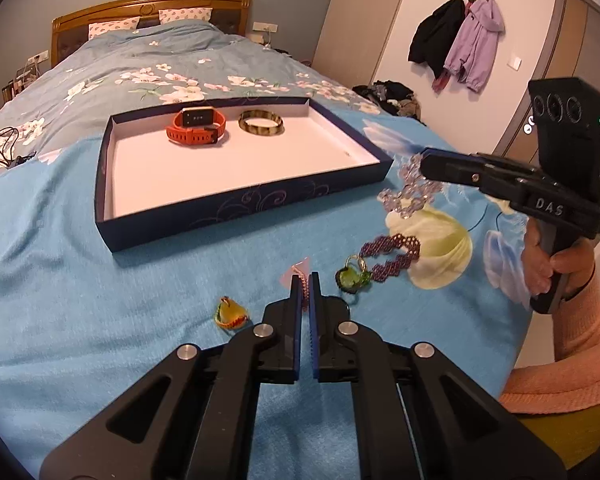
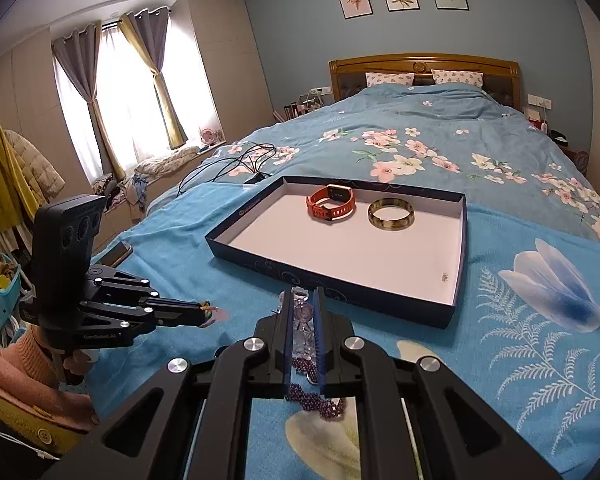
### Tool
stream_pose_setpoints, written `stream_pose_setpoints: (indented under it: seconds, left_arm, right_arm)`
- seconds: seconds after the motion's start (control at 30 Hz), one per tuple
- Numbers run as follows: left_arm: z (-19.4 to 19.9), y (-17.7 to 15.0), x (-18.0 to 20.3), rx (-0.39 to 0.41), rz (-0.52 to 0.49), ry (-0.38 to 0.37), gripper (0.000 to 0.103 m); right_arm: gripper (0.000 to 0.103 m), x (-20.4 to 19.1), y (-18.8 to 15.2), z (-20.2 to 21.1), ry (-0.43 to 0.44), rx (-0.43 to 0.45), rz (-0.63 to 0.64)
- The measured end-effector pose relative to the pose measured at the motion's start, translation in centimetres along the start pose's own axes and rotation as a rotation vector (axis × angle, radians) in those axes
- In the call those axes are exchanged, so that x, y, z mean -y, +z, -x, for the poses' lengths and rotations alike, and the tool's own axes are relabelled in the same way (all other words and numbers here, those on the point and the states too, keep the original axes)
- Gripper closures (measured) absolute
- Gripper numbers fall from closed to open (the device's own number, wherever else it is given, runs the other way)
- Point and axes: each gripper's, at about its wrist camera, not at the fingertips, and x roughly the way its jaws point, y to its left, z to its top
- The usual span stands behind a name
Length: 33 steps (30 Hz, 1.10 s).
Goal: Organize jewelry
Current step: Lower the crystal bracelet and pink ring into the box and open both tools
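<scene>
Left gripper (image 1: 305, 280) clamped on a small pink beaded piece (image 1: 300, 270), lying on the blue bedspread (image 1: 100, 300) just short of the near wall of the navy box lid (image 1: 172, 224). Right gripper (image 2: 302, 304) closed on a clear lilac crystal bracelet (image 1: 410, 192), off the lid's right corner, part of the strand hanging loose beneath the fingers. Best handled, by judgement: lift each piece fully clear of the bedspread before crossing the near wall, keep the dangling strand from catching that rim, lower close to the white floor before letting go, and set down apart from what already sits there. Inside the lid, toward its far wall: an orange smartwatch (image 1: 196, 126) and, just beside it, a mottled bangle (image 1: 261, 123); near half bare. Outside the lid, near its front: a purple beaded bracelet (image 1: 392, 254), a green pendant (image 1: 353, 278) touching it, and a yellow pendant (image 1: 230, 314).
</scene>
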Motion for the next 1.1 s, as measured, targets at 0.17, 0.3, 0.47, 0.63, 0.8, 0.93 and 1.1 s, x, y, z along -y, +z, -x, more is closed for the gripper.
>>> stream_pose_setpoints:
  seconds: [0.17, 0.3, 0.47, 0.63, 0.8, 0.93, 1.1]
  left_arm:
    - [0.7, 0.7, -0.3, 0.02, 0.0, 0.007, 0.099]
    - [1.3, 1.5, -0.7, 0.043, 0.003, 0.012, 0.099]
    - [1.9, 2.7, -1.1, 0.07, 0.002, 0.026, 0.099]
    - [2.1, 3.9, -1.4, 0.092, -0.006, 0.039, 0.099]
    - [1.9, 4.8, -1.6, 0.098, -0.008, 0.048, 0.099]
    - [1.7, 5.7, -1.9, 0.104, -0.01, 0.056, 0.099]
    - [1.1, 6.7, -2.3, 0.101, -0.017, 0.068, 0.099]
  right_arm:
    - [0.095, 0.4, 0.5, -0.1, 0.002, 0.009, -0.011]
    - [0.095, 0.5, 1.0, -0.2, -0.001, 0.022, -0.014]
    - [0.095, 0.9, 2.0, -0.5, -0.002, 0.036, -0.019]
    - [0.095, 1.3, 2.8, -0.9, -0.006, 0.047, -0.02]
    - [0.095, 1.9, 3.7, -1.4, -0.013, 0.062, -0.029]
    - [0.095, 2.4, 4.3, -2.2, -0.025, 0.062, -0.037]
    - [0.095, 3.0, 5.1, -3.4, -0.046, 0.06, -0.039]
